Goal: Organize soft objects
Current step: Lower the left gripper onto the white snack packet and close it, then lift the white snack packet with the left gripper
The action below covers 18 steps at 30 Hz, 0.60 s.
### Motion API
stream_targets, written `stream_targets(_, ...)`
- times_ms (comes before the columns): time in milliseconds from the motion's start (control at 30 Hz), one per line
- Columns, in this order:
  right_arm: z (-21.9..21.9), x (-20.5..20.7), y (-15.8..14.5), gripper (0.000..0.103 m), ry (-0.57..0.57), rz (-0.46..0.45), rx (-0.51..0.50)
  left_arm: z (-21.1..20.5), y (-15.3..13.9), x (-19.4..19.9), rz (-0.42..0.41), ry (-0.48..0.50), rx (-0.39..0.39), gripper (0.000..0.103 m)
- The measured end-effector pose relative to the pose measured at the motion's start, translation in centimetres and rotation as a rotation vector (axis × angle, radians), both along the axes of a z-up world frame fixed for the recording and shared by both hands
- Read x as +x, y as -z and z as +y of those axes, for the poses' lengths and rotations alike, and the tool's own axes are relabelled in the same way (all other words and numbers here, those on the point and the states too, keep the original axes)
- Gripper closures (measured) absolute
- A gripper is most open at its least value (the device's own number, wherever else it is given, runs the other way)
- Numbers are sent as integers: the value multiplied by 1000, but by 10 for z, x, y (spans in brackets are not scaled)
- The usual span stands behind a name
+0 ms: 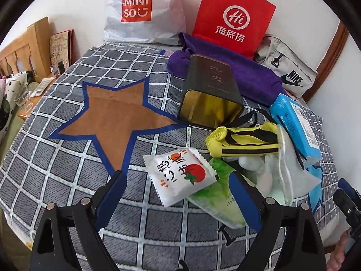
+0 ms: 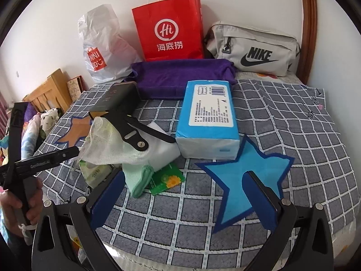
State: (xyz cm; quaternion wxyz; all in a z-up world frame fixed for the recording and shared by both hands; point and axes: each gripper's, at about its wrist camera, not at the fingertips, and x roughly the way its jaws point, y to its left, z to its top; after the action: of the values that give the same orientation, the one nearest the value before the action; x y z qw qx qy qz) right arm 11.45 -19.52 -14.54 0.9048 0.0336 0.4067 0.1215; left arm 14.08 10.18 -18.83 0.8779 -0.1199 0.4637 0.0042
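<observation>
Red paper bag [image 2: 172,28] w/ white handles upright at wall, centre. White Miniso plastic bag [image 1: 141,11] just left of it. Grey Nike pouch [image 2: 255,47] to its right, against wall. Dark tin [image 1: 209,94] w/ gold inside lying on side on checked cloth [image 1: 67,169]. Wooden headboard [image 1: 24,49] far left.

Glossy metal tin [image 1: 209,97], plush purple towel [image 2: 180,76], matt checked cloth [image 1: 67,158].
</observation>
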Motion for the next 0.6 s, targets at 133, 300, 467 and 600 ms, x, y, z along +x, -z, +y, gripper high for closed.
stream_targets(133,4,5,0,0,-23,-4,11,0,9,11,21,3,-15,12)
stream_targets(300,10,10,2,0,-37,1,-17,0,21,17,26,30,-52,26)
stream_targets(467,18,16,3,0,-54,6,-35,5,19,17,4,51,-69,45)
stream_targets(600,25,20,1,0,-66,4,-49,18,17,13,5,50,-57,49)
